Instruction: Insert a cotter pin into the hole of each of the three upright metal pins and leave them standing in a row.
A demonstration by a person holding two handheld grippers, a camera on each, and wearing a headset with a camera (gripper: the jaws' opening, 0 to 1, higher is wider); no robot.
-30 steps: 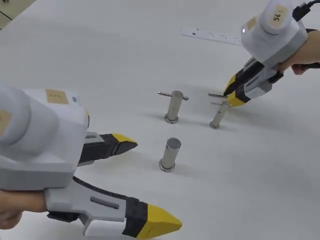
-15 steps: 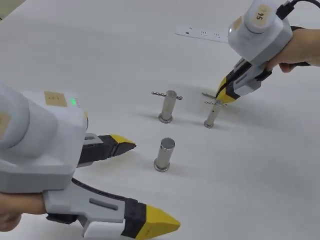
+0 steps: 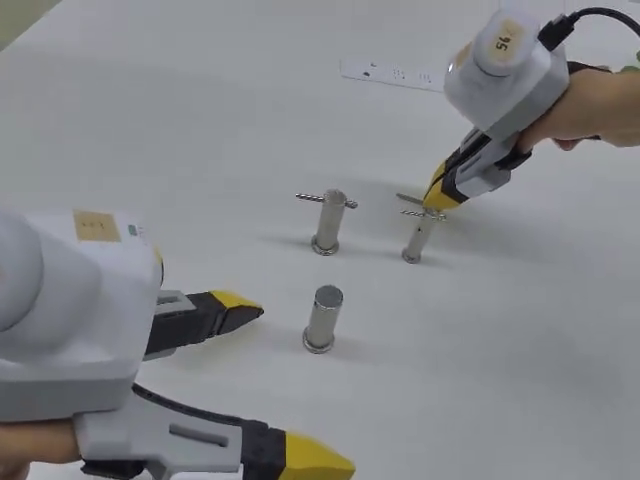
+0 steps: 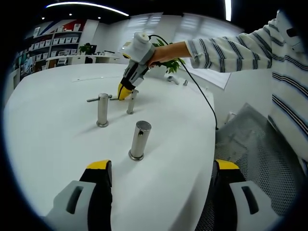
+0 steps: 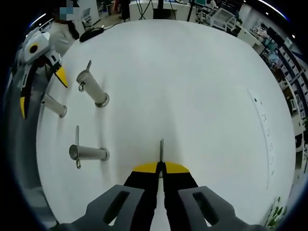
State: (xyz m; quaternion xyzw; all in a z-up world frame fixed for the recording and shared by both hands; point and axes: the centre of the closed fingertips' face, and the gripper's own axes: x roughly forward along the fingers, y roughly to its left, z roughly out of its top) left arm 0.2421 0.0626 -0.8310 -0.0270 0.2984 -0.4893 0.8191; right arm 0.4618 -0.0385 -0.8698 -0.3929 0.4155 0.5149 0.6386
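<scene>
Cotter pin (image 5: 161,150) pinched in right gripper (image 5: 161,166), left gripper (image 4: 162,166) wide open

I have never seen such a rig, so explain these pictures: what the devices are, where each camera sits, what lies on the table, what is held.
A person holds a gripper in each hand. One picture comes from a headset camera; the round ones from a camera on each gripper. On the table stand three metal pins: the far-left pin and the far-right pin carry cotter pins, the near pin is bare. The right gripper pinches a third cotter pin; the left gripper is open.
</scene>
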